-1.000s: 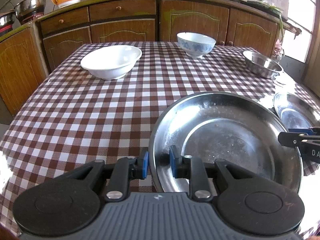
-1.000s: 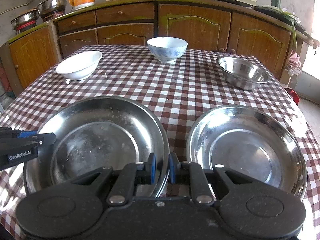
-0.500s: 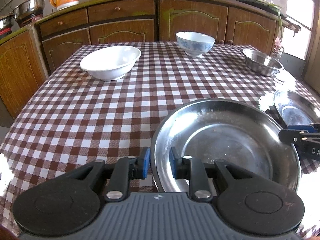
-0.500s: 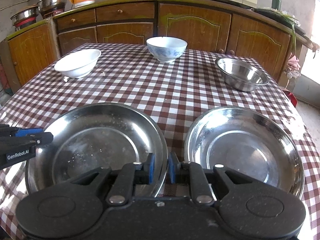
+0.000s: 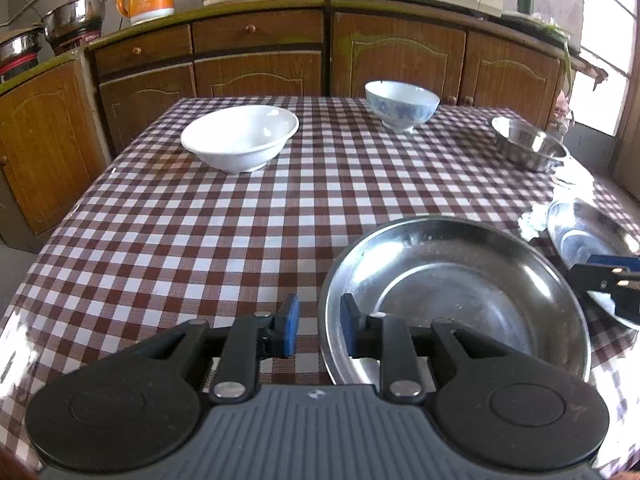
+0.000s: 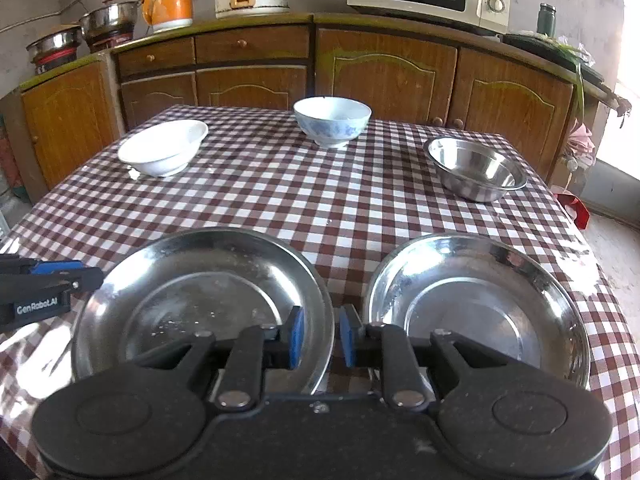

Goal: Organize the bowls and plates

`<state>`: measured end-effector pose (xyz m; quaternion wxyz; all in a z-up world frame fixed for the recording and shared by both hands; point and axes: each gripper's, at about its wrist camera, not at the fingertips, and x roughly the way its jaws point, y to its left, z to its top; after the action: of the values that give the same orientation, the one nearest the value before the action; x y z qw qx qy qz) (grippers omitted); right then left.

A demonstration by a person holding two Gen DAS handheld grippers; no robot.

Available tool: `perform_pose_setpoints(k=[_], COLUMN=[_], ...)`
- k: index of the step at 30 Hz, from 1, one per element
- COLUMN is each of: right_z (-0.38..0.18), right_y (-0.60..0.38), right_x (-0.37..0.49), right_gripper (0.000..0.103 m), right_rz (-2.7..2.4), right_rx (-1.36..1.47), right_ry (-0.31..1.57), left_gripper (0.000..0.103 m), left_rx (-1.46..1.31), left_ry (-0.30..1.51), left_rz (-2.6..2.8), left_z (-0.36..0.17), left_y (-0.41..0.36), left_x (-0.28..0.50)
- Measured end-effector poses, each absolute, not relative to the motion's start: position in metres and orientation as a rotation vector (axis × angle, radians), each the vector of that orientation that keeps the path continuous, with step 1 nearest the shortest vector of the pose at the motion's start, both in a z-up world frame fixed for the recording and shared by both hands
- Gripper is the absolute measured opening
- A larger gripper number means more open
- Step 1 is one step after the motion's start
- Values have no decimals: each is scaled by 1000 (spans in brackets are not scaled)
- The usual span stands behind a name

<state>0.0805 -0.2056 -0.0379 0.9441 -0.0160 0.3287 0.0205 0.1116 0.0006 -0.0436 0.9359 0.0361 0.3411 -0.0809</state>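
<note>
Nearest, straddling opposite edges of the round, shiny, speckled steel plate (image 6: 200, 300) lying flat on the brown-and-white checked tablecloth (image 6: 304, 200): left gripper (image 5: 319, 330) over its left rim, right gripper (image 6: 319, 338) over its right rim, blue pads on both just eased apart, rim between them but pads clear of the metal, nothing gripped. Just right of that, a second smooth steel plate (image 6: 476, 304), close beside the first, not quite touching. Farther back, well apart: wide shallow white bowl (image 6: 164, 146) at left, deeper blue-patterned bowl (image 6: 332, 120) centre, small steel bowl (image 6: 476, 168) at right.
</note>
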Motion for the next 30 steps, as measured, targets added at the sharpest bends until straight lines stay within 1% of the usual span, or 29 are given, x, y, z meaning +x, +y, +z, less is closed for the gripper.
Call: perform_pose_setpoints(k=[1, 2, 3, 4, 5, 6, 7, 9, 11, 15, 28, 30], right_z=[-37, -36, -35, -34, -32, -30, -29, -25, -23, -20, -5, -3], right_y=[-205, -205, -205, -205, -205, -205, -205, -205, -206, -210, -226, -229], right_x=[79, 76, 74, 72, 70, 67, 64, 60, 55, 46, 24, 21], right_gripper=[29, 34, 38, 48, 58, 61, 62, 63, 65, 66, 66, 66], right_rz=[41, 39, 39, 38, 33, 31, 30, 31, 33, 31, 16, 8], right_rx=[-33, -31, -28, -25, -24, -23, -23, -24, -27, -18, 5, 4], right_ry=[667, 663, 658, 654, 649, 641, 634, 628, 622, 614, 579, 571], left_gripper=[33, 42, 53, 59, 67, 72, 73, 80, 82, 88, 91, 93], left_rx=[68, 62, 54, 49, 45, 45, 46, 46, 45, 56, 53, 53], left_ry=[693, 690, 686, 679, 669, 662, 657, 656, 650, 636, 615, 606], left_rz=[-162, -159, -155, -152, -149, -145, -141, -142, -145, -154, -213, -217], left_z=[-42, -40, -38, -36, -34, -32, -30, -26, -23, -15, 0, 3], left_y=[1, 1, 1, 1, 0, 0, -1, -4, -7, -14, -42, -46], left_x=[110, 108, 106, 103, 100, 98, 96, 92, 88, 79, 58, 55])
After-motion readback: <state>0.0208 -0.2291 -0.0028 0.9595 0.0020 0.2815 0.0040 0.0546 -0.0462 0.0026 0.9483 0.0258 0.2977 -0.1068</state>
